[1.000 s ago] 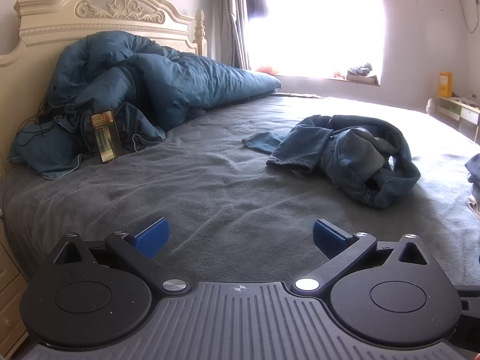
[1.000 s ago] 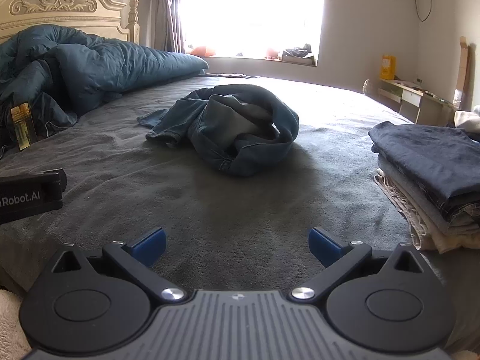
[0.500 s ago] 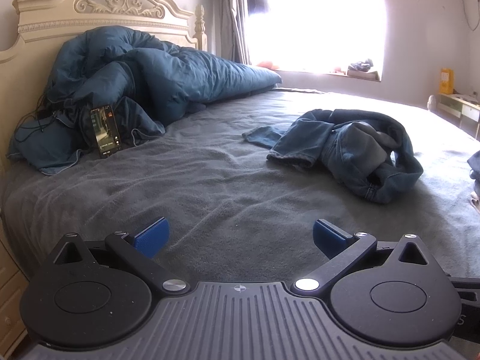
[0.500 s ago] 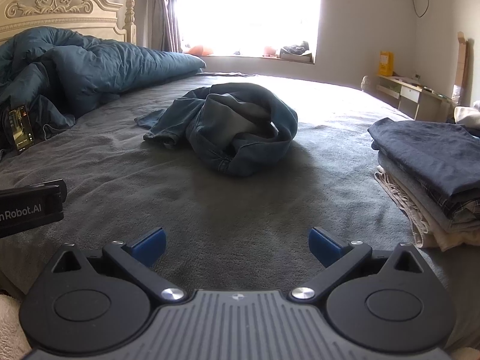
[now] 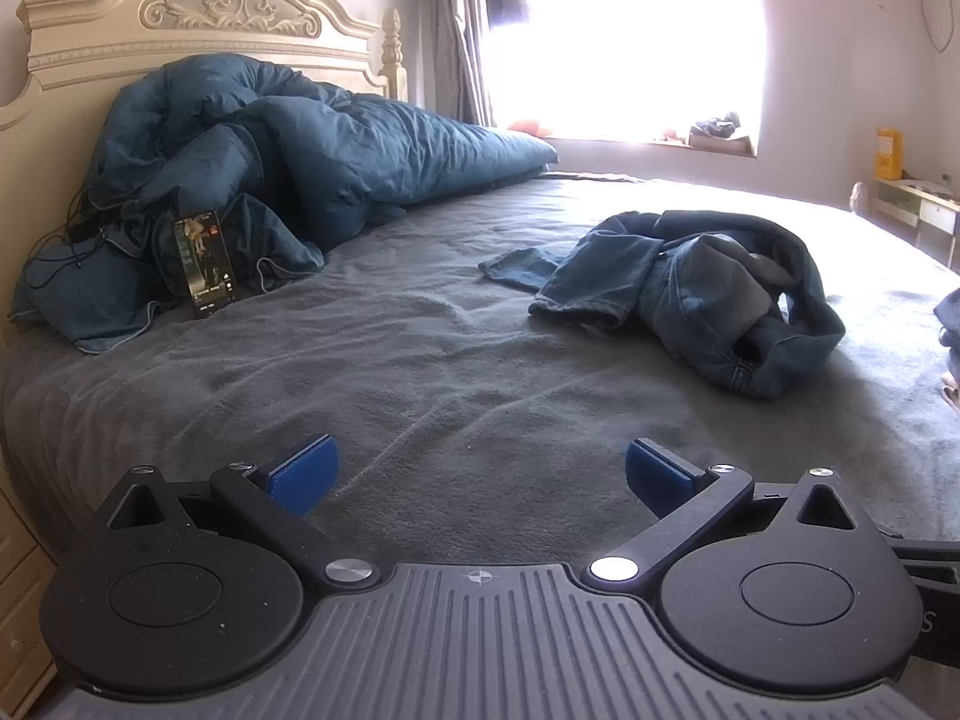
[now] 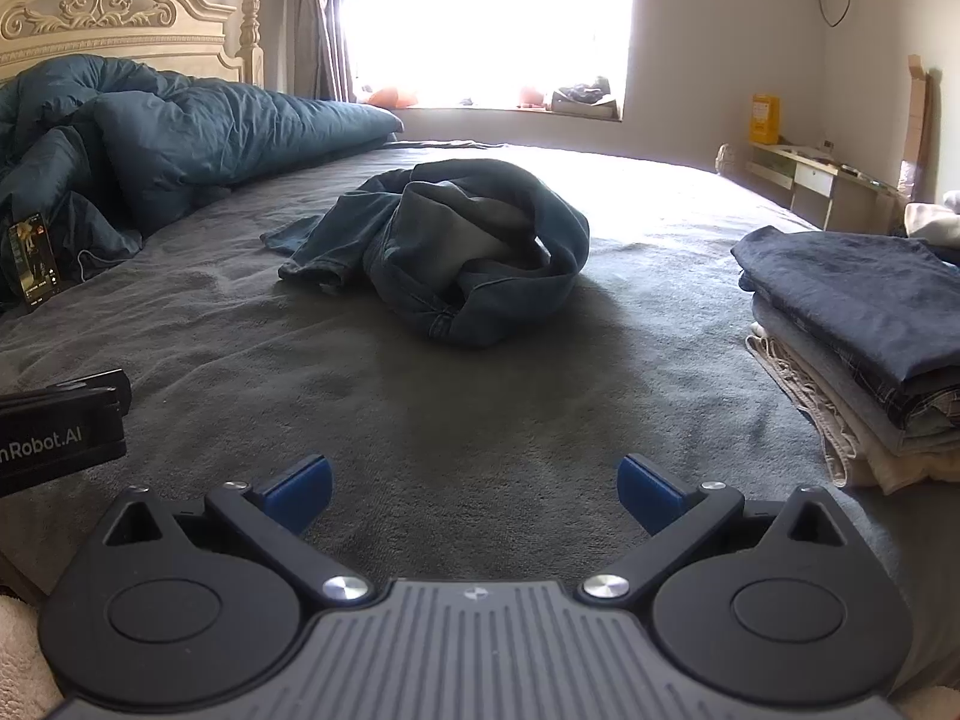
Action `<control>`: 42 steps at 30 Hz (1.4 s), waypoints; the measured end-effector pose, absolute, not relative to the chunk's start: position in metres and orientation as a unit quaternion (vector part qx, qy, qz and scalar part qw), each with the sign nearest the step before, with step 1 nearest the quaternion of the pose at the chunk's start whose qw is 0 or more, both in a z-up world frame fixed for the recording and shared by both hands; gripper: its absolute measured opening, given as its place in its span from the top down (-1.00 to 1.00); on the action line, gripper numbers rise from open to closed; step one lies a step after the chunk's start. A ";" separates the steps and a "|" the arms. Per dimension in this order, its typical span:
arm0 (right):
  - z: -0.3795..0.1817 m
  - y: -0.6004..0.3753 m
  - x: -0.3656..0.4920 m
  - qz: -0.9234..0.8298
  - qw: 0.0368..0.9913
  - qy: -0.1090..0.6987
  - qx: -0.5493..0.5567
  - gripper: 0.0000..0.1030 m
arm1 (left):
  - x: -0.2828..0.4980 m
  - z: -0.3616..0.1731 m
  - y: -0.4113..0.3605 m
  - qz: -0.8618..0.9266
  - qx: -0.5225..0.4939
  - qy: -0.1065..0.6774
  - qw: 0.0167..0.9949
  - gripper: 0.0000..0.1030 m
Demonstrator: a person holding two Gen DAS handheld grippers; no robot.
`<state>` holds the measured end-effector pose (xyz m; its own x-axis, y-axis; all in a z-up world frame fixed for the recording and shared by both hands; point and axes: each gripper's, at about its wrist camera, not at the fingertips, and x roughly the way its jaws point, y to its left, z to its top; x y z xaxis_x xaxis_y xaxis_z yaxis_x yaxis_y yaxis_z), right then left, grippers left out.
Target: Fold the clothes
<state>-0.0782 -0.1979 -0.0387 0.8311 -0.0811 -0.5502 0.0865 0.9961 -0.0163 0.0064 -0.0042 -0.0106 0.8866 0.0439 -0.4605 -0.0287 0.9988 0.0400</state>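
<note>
A crumpled pair of blue jeans (image 5: 690, 294) lies in a heap on the grey bedspread (image 5: 420, 372), well ahead of both grippers; it also shows in the right wrist view (image 6: 456, 252). My left gripper (image 5: 480, 471) is open and empty, low over the near part of the bed, with the jeans ahead to its right. My right gripper (image 6: 474, 486) is open and empty, with the jeans straight ahead. The body of the left gripper (image 6: 60, 426) shows at the left edge of the right wrist view.
A stack of folded clothes (image 6: 858, 336) sits at the bed's right side. A bunched teal duvet (image 5: 288, 162) lies against the headboard (image 5: 180, 30), with a phone (image 5: 204, 264) propped on it. A low cabinet (image 6: 816, 180) stands by the far wall.
Both grippers have moved slightly forward toward the jeans, which look a little nearer. Both stay open.
</note>
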 end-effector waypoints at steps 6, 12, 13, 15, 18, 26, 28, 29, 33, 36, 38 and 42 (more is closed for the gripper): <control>-0.038 -0.197 -0.077 -0.043 0.957 0.288 0.004 -1.00 | 0.005 -0.010 -0.005 0.018 0.016 0.236 0.972 -1.00; -0.037 -0.197 -0.078 -0.044 0.957 0.286 0.003 -1.00 | 0.006 -0.010 -0.005 0.018 0.016 0.237 0.971 -1.00; -0.037 -0.197 -0.078 -0.044 0.957 0.286 0.003 -1.00 | 0.006 -0.010 -0.005 0.019 0.016 0.237 0.971 -1.00; -0.037 -0.196 -0.078 -0.044 0.957 0.286 0.003 -1.00 | 0.007 -0.009 -0.006 0.019 0.016 0.238 0.971 -1.00; -0.037 -0.196 -0.079 -0.043 0.957 0.286 0.003 -1.00 | 0.007 -0.009 -0.006 0.020 0.016 0.236 0.971 -1.00; -0.036 -0.194 -0.078 -0.040 0.957 0.287 0.002 -1.00 | 0.008 -0.009 -0.004 0.022 0.016 0.237 0.971 -1.00; -0.036 -0.194 -0.077 -0.040 0.957 0.288 0.002 -1.00 | 0.008 -0.009 -0.003 0.022 0.015 0.237 0.971 -1.00; -0.036 -0.194 -0.077 -0.040 0.957 0.288 0.002 -1.00 | 0.008 -0.009 -0.004 0.022 0.016 0.237 0.971 -1.00; -0.036 -0.194 -0.077 -0.039 0.957 0.289 0.002 -1.00 | 0.007 -0.009 -0.003 0.022 0.015 0.237 0.971 -1.00; -0.036 -0.194 -0.077 -0.040 0.957 0.289 0.002 -1.00 | 0.007 -0.009 -0.003 0.022 0.015 0.238 0.971 -1.00; -0.036 -0.195 -0.075 -0.042 0.956 0.290 0.003 -1.00 | 0.008 -0.009 -0.002 0.022 0.014 0.238 0.971 -1.00; -0.037 -0.194 -0.073 -0.044 0.956 0.292 0.001 -1.00 | 0.009 -0.009 -0.002 0.021 0.013 0.237 0.971 -1.00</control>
